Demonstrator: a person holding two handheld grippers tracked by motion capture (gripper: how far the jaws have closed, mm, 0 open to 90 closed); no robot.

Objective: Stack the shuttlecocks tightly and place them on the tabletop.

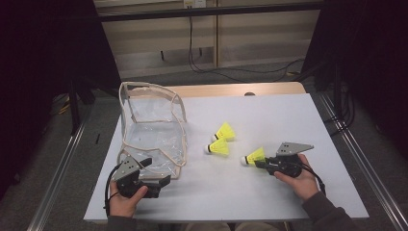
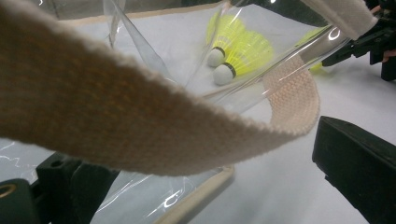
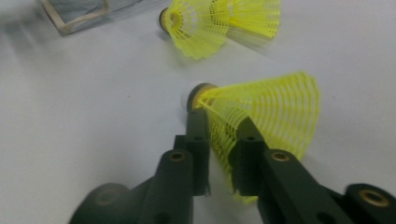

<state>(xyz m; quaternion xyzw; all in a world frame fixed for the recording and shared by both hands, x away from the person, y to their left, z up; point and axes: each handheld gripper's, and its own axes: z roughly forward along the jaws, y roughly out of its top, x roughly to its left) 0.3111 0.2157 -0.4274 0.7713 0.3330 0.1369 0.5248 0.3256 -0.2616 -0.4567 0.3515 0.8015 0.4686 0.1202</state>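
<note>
Woven beige strap (image 2: pixel 154 135) crosses the wide left claw (image 2: pixel 196 186); right claw (image 3: pixel 219 140) pinches mesh shuttlecock (image 3: pixel 266 116).

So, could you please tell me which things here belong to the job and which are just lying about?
In the job:
- clear plastic bag with beige trim
- three yellow mesh shuttlecocks
- left gripper, right gripper

Lying about:
- black cables on the floor

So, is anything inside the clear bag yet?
The clear bag looks empty in the high view. All three yellow shuttlecocks lie outside: two together on the table, one pinched by the right gripper. The left gripper and beige trim hide the near corner.
</note>
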